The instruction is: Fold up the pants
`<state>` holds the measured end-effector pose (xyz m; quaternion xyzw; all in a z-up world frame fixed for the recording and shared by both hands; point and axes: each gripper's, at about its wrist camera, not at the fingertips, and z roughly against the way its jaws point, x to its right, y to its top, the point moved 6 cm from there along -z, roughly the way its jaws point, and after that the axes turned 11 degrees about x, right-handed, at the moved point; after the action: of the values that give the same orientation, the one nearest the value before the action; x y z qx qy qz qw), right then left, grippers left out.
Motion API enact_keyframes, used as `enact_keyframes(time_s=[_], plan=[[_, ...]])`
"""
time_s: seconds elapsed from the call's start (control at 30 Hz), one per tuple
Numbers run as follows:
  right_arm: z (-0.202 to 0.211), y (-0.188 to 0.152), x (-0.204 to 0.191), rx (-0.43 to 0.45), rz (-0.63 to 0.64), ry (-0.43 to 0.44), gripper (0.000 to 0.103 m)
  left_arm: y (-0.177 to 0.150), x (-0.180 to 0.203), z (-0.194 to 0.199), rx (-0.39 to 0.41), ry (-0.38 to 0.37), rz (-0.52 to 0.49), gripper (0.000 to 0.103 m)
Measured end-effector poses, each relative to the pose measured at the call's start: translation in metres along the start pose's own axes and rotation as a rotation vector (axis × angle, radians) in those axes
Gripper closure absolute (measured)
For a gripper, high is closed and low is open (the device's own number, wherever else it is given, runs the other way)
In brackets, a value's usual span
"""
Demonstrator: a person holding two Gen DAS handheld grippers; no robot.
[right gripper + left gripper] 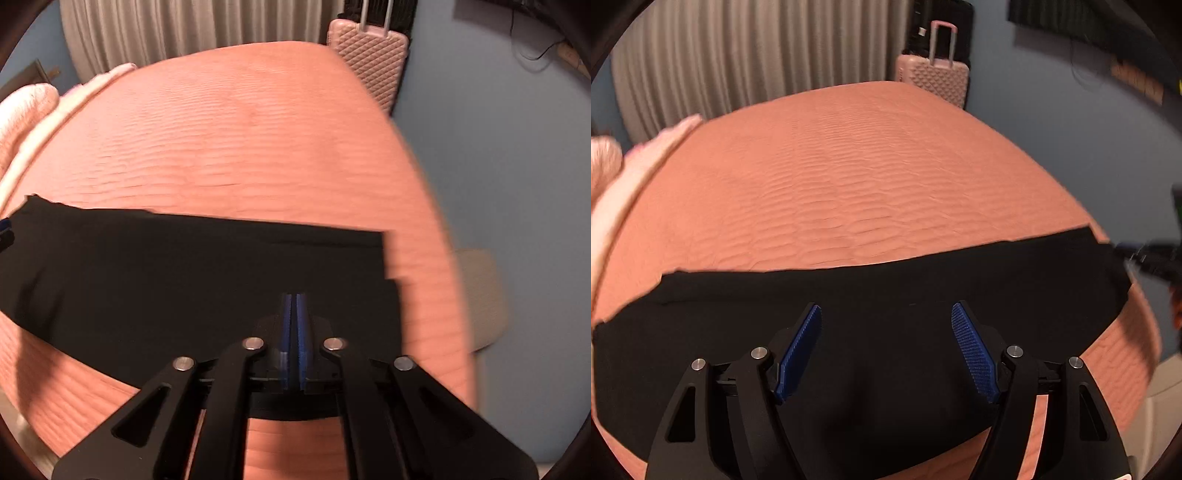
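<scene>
The black fabric pants [886,295] lie flat across the near end of the salmon ribbed bedspread [849,177]. The left gripper [886,325] hovers above them, blue pads apart. The right gripper [295,314], pads pressed together, sits over their 3 o'clock end; whether cloth is pinched, I cannot tell. A pink hard-shell suitcase [373,55] stands at 1 o'clock.

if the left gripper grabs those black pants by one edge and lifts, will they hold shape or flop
Probably flop: the black pants lie flat and limp on the bedspread. They look thin, so likely light. The left gripper is open above them.
</scene>
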<state>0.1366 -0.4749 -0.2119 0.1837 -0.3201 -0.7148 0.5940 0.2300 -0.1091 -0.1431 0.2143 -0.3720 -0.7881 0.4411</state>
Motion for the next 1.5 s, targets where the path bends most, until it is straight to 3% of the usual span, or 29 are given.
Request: enact_keyframes(time_s=[0.07, 0.17, 0.3, 0.47, 0.53, 0.57, 0.67, 0.73, 0.8, 0.87, 0.9, 0.93, 0.97, 1.0, 1.03, 1.07, 1.17, 1.27, 1.37, 1.5], plan=[[0.003, 0.005, 0.022, -0.002, 0.047, -0.030, 0.043, 0.005, 0.034, -0.005, -0.006, 0.031, -0.042, 0.032], [-0.006, 0.007, 0.033, -0.013, 0.101, -0.023, 0.035, 0.006, 0.058, -0.011, -0.029, 0.112, -0.070, 0.032], [-0.028, 0.002, 0.046, -0.047, 0.078, 0.013, 0.033, 0.002, 0.068, -0.017, -0.047, 0.212, -0.069, 0.030], [-0.047, -0.001, 0.037, -0.096, 0.062, 0.058, 0.034, -0.005, 0.069, -0.020, -0.065, 0.236, -0.071, 0.029], [-0.049, -0.007, 0.032, -0.131, 0.057, 0.078, 0.051, -0.009, 0.069, -0.019, -0.072, 0.234, -0.066, 0.029], [-0.051, -0.010, 0.030, -0.141, 0.067, 0.070, 0.052, -0.009, 0.070, -0.020, -0.074, 0.234, -0.063, 0.029], [-0.046, -0.011, 0.025, -0.137, 0.086, 0.072, 0.092, -0.012, 0.066, -0.021, -0.080, 0.240, -0.068, 0.029], [-0.028, 0.000, 0.022, -0.068, 0.085, 0.076, 0.096, -0.012, 0.062, -0.017, -0.078, 0.244, -0.070, 0.029], [0.030, 0.023, 0.008, 0.121, 0.164, 0.081, 0.097, -0.013, 0.055, -0.011, -0.069, 0.254, -0.072, 0.028], [0.064, 0.021, -0.001, 0.188, 0.226, 0.085, 0.097, -0.016, 0.045, -0.006, -0.068, 0.282, -0.083, 0.024], [0.060, 0.006, 0.001, 0.138, 0.245, 0.096, 0.092, -0.019, 0.040, -0.005, -0.073, 0.289, -0.079, 0.024], [0.039, -0.023, 0.012, 0.014, 0.260, 0.084, 0.088, -0.022, 0.036, -0.005, -0.080, 0.286, -0.067, 0.024], [0.026, -0.043, 0.023, -0.063, 0.279, 0.020, 0.079, -0.024, 0.032, -0.006, -0.086, 0.286, -0.053, 0.024], [0.015, -0.063, 0.038, -0.141, 0.312, -0.076, 0.079, -0.026, 0.030, -0.006, -0.093, 0.281, -0.041, 0.024], [0.016, -0.070, 0.046, -0.159, 0.326, -0.120, 0.079, -0.028, 0.029, -0.006, -0.096, 0.274, -0.039, 0.024], [0.025, -0.069, 0.051, -0.133, 0.310, -0.135, 0.079, -0.029, 0.029, -0.005, -0.093, 0.276, -0.047, 0.024], [0.054, -0.042, 0.043, -0.013, 0.181, -0.038, 0.057, -0.031, 0.032, -0.009, -0.094, 0.271, -0.054, 0.024], [0.050, -0.019, 0.005, 0.047, 0.284, 0.040, 0.051, -0.034, 0.038, -0.016, -0.116, 0.226, -0.005, 0.024], [0.022, -0.015, -0.024, 0.032, 0.433, 0.048, 0.048, -0.032, 0.046, -0.017, -0.114, 0.207, -0.013, 0.024], [-0.028, 0.001, -0.052, 0.000, 0.505, 0.100, 0.048, -0.026, 0.055, -0.017, -0.085, 0.231, -0.070, 0.024]])
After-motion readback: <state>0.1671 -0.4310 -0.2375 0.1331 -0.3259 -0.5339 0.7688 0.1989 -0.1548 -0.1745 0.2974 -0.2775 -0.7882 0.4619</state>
